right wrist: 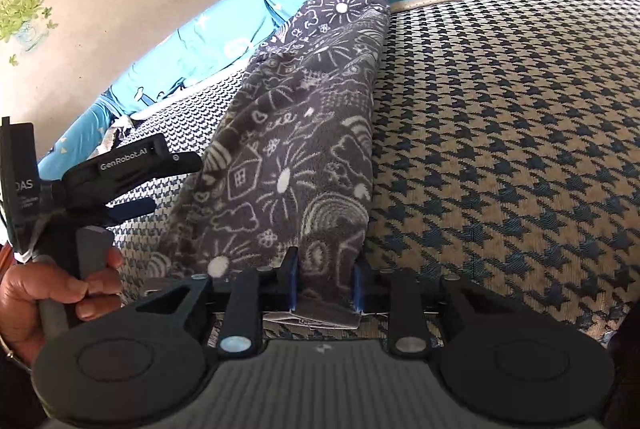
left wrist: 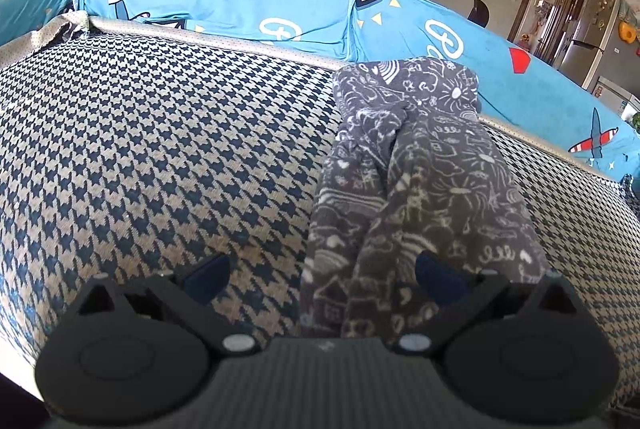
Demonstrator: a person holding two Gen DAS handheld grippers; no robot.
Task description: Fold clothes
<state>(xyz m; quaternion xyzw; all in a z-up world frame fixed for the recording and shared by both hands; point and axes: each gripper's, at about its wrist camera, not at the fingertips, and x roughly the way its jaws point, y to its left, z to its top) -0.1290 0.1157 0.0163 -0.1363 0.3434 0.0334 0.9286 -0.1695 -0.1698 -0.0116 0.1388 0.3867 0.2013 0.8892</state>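
The right gripper (right wrist: pixel 325 283) has its blue-padded fingers (right wrist: pixel 293 279) pinching the near hem of the long, dark grey fleece garment with white doodle print (right wrist: pixel 296 133); a pale inner label pokes out just behind the pads. The garment runs away from those fingers in a narrow strip across the navy-and-beige houndstooth cushion (right wrist: pixel 500 117), its far end resting against the bright blue printed sofa cover (right wrist: pixel 224 29).

The left gripper (left wrist: pixel 322 275) sits with fingers spread wide, nothing pinched; the strip's near end lies between them, nearer the right-hand pad (left wrist: pixel 438 277).

To do this well, I'd say the left needs its own bite on the hem beside the right's, both layers caught, then both lift evenly toward the far end.
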